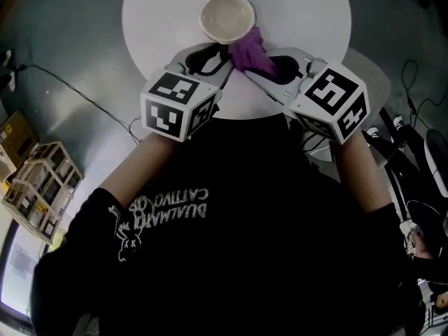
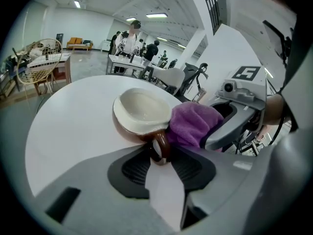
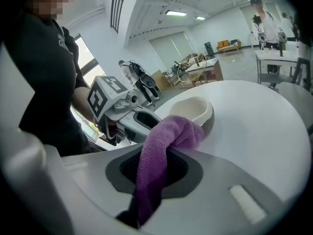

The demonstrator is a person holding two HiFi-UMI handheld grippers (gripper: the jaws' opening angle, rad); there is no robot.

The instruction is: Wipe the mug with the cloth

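Your left gripper [image 2: 162, 156] is clamped on the handle [image 2: 159, 146], with the mug [image 2: 139, 109] on the table [image 2: 73, 126] just ahead of its jaws. Right of it, your right gripper [image 3: 166, 153] pinches the cloth [image 3: 172, 130] against the mug's side. Wiping looks barely begun, with most of the surface left.

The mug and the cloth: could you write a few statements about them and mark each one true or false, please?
1. The right claw grips the purple cloth. True.
2. The mug lies on its side. False: it stands upright on the white table.
3. The mug's handle sits between the left claw's jaws. True.
4. The cloth is stuffed inside the mug. False: it lies against the mug's outer side.
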